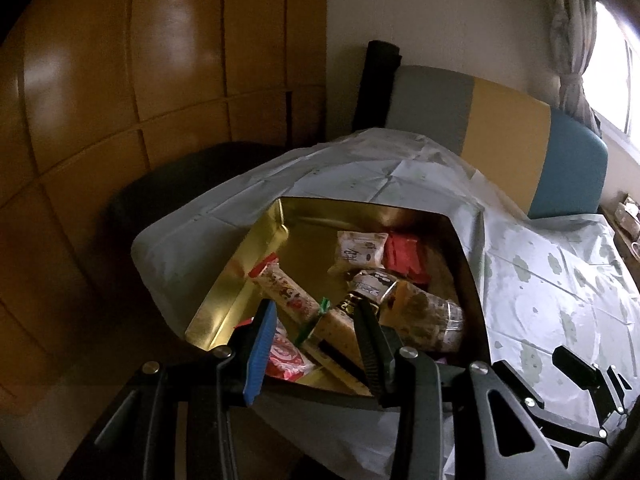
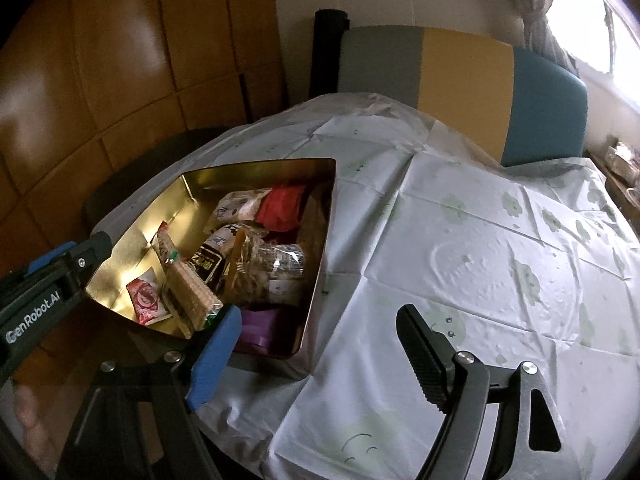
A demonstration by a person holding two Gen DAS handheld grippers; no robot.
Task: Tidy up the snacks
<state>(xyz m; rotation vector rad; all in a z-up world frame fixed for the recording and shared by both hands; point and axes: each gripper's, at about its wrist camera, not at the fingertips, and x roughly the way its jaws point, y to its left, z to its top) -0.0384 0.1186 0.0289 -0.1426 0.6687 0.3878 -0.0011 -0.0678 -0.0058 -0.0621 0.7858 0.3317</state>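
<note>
Here the snacks all sit inside the gold tin [image 2: 256,168], which fills the left centre of the right wrist view and the lower centre of the left wrist view, on the pale patterned tablecloth [image 2: 480,240]. The left gripper [image 1: 316,344] hangs over the tin's near edge, its fingers partly spread with nothing pinched; between them, low in the frame, lies the wafer pack [image 1: 336,332], its long axis running from lower right up toward upper left, roughly along the fingers. The red sachet [image 1: 286,360] lies just beside the blue pad. The right gripper [image 2: 316,344] has its fingers spread wide and empty; its blue finger overlaps the tin's near corner at lower left of its frame, while the black finger stands over bare cloth. By my judgement the left is the nearer hand to the wafer pack, already straddling it.
</note>
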